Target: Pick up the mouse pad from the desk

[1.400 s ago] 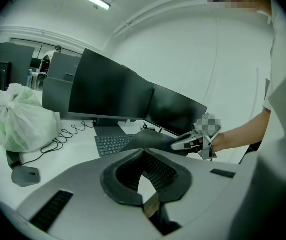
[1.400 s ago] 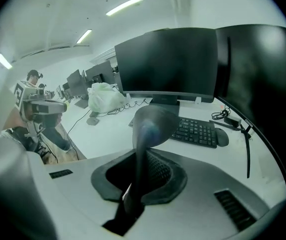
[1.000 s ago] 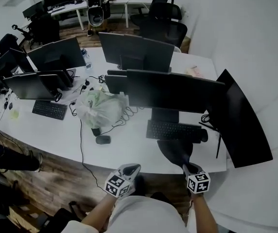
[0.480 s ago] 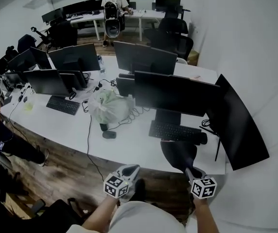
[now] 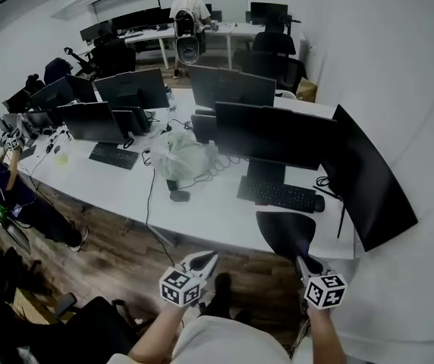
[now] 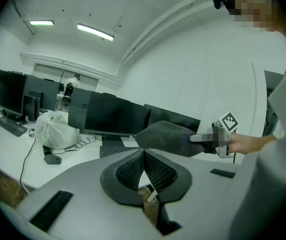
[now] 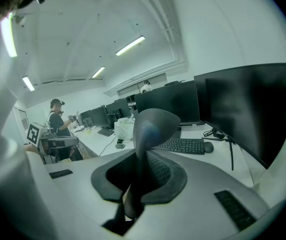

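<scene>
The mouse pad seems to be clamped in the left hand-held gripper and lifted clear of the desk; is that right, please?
Not quite: the right hand-held gripper clamps the mouse pad, as the right gripper view shows; the left hand-held gripper is shut on nothing. It is indeed lifted clear of the desk.

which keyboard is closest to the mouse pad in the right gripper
The keyboard with a mouse at its right end, just beyond the held mouse pad. The other keyboard lies far left, past the white bag.

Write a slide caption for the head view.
Right gripper holds a dark mouse pad at the white desk edge; left gripper shut, empty.
</scene>
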The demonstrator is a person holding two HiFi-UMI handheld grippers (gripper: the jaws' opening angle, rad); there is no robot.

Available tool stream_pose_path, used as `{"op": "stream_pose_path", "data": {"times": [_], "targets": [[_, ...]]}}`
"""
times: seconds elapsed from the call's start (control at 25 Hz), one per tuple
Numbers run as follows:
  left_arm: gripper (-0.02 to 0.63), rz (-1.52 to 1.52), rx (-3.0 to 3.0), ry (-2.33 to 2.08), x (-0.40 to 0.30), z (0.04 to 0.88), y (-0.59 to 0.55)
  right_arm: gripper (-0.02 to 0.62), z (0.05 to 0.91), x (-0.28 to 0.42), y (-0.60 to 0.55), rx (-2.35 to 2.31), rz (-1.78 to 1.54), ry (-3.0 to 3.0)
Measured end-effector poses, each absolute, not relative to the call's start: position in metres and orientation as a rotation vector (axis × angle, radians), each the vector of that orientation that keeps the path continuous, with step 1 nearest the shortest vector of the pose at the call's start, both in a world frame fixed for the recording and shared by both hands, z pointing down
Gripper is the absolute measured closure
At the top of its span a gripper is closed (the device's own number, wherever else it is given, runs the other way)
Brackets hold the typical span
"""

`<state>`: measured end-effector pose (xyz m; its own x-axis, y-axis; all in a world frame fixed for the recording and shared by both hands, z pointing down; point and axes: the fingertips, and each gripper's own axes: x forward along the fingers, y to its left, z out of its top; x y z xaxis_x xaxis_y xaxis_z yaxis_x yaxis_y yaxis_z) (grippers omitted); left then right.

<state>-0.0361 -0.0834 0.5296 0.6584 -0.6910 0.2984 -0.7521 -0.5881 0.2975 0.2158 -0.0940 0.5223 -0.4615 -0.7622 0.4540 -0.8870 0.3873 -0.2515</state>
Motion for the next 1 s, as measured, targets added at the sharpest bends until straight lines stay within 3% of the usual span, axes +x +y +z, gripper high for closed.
{"op": "stream_pose_path", "data": {"times": [1.0], "targets": [[0.591,0.149,2.595,-1.081,-0.100,0.478,-0.043,0.551,0.462,0.162,-0.038,1.586,0.602,-2.499]]}}
